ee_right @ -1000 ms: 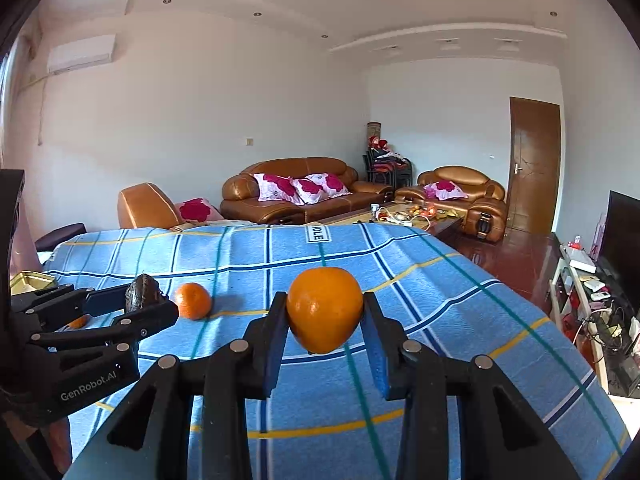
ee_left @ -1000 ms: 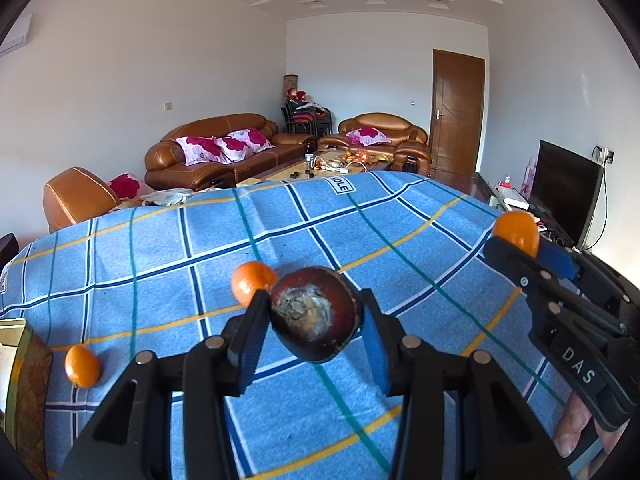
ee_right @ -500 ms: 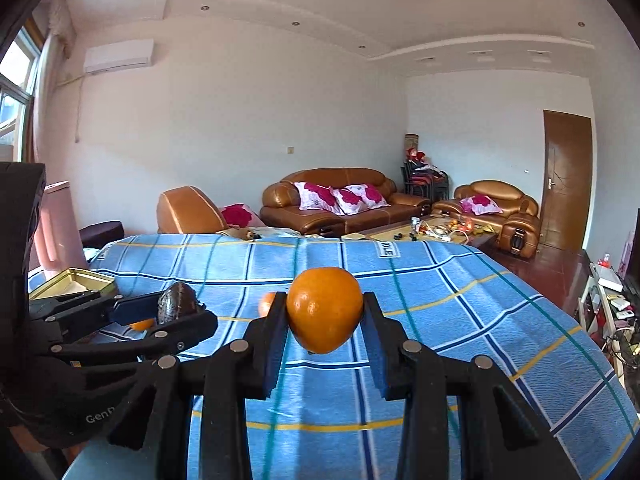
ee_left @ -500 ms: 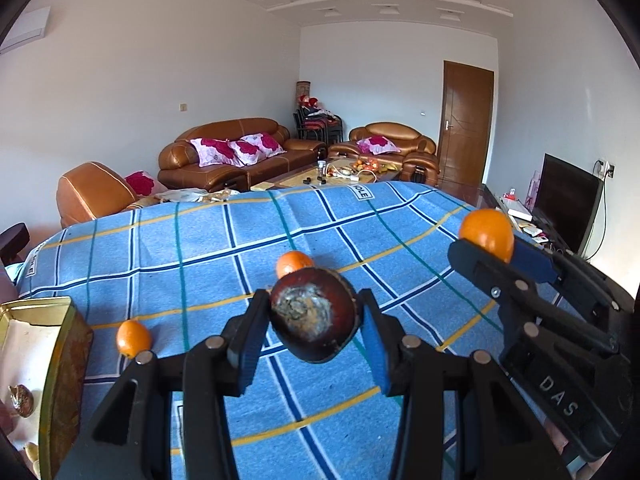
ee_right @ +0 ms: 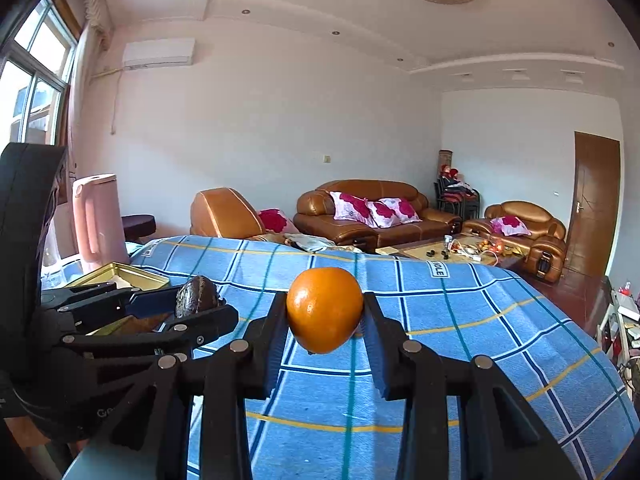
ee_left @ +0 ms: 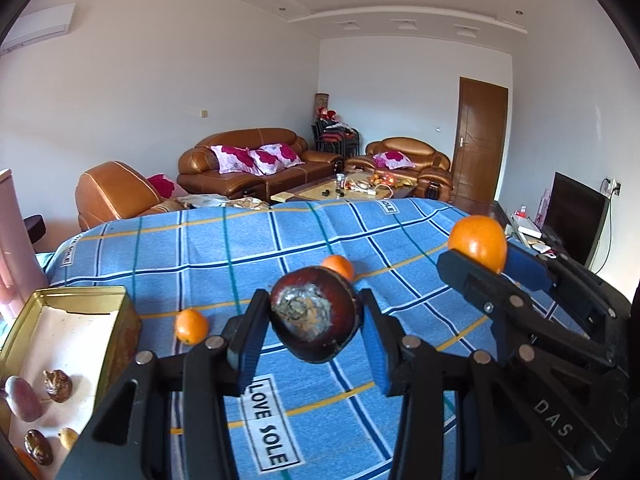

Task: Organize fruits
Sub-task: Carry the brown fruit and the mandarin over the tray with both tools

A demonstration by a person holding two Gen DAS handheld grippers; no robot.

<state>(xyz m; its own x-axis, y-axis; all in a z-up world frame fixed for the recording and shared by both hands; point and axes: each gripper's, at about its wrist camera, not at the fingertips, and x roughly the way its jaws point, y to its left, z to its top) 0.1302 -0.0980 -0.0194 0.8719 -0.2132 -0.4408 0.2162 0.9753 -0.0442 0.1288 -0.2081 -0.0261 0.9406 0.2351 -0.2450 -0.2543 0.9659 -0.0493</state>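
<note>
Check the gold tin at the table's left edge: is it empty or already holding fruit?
Holding fruit. The open gold tin shows several small pieces on its white lining, mostly dark brown ones.

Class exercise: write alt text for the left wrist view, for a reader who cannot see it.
The left gripper holds a dark brown fruit above a blue checked cloth. On its right the right gripper holds an orange; two small oranges lie on the cloth, and a gold tin with fruit sits at left.

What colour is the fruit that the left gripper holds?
Dark reddish brown fruit, with a greyish patch; the left wrist view shows it best.
</note>
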